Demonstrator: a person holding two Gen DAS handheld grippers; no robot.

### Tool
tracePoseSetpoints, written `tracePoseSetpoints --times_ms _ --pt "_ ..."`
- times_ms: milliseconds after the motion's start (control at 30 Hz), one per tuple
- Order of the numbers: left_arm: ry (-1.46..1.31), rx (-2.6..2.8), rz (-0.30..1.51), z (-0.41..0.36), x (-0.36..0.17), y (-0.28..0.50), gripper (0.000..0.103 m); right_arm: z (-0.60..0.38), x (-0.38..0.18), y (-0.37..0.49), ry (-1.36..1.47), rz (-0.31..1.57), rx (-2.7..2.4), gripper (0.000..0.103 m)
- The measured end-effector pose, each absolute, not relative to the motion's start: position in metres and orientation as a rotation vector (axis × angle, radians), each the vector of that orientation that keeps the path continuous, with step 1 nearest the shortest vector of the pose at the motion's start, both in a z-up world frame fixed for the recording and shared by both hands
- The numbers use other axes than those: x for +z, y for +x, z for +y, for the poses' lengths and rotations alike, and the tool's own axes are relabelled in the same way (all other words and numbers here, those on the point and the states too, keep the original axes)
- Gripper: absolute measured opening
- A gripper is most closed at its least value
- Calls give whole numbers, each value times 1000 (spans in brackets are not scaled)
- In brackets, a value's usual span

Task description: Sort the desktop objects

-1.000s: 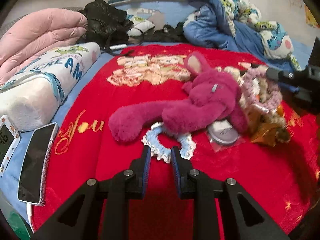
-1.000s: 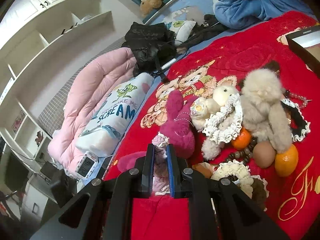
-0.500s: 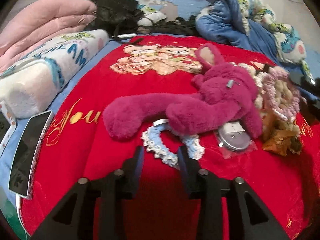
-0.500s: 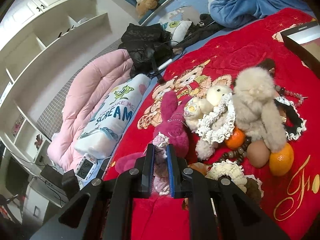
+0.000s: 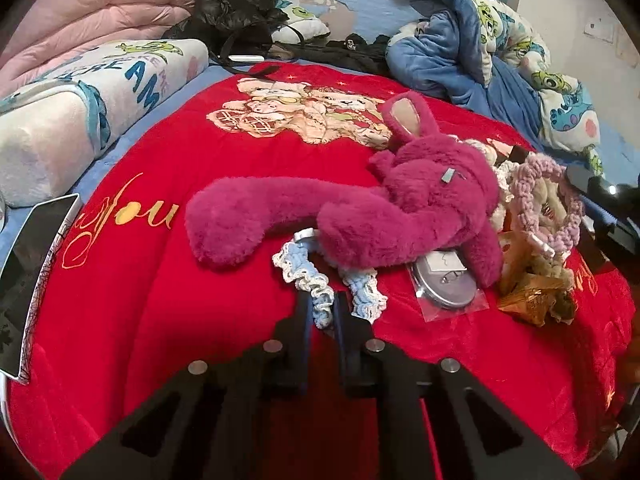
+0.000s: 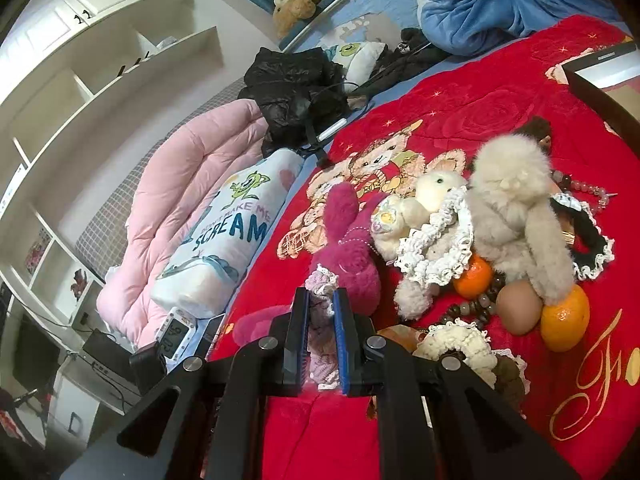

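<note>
My left gripper [image 5: 322, 304] is shut on a blue-and-white lace scrunchie [image 5: 320, 280] that lies on the red blanket [image 5: 200, 320], partly under a magenta plush rabbit [image 5: 360, 216]. My right gripper [image 6: 321, 300] is shut on a pink crocheted scrunchie [image 6: 320, 312] and holds it above the blanket; it also shows in the left wrist view [image 5: 548, 204]. Beside it lie a beige plush [image 6: 516, 208], a white lace scrunchie [image 6: 436, 248], two oranges [image 6: 564, 316], an egg [image 6: 518, 308] and a black lace scrunchie [image 6: 592, 236].
A round metal disc in a clear bag [image 5: 448, 284] lies by the rabbit. A phone [image 5: 32, 272] lies at the blanket's left edge. A printed pillow [image 5: 80, 104], pink duvet [image 6: 180, 200], black jacket [image 6: 296, 92] and blue blanket [image 5: 480, 48] ring the area. A dark box [image 6: 604, 80] stands far right.
My left gripper opened, moved forward over the blue scrunchie, then closed on its near loop. My right gripper kept its grip on the pink scrunchie and barely shifted.
</note>
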State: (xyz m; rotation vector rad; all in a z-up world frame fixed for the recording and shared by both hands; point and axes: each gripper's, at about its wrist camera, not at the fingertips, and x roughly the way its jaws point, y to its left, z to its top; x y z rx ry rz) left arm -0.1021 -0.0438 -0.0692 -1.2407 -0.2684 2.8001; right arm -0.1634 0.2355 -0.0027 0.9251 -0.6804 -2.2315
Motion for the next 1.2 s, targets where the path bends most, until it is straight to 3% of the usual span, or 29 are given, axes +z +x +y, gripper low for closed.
tracePoseSetpoints --times_ms 833,1200 --pt "-1037 2915 -205 -46 -16 -66 10 237 5 -157 913 -702 -2221 13" --pt "-943 2833 -86 13 5 -54 10 260 22 -140 872 -722 -2258 13"
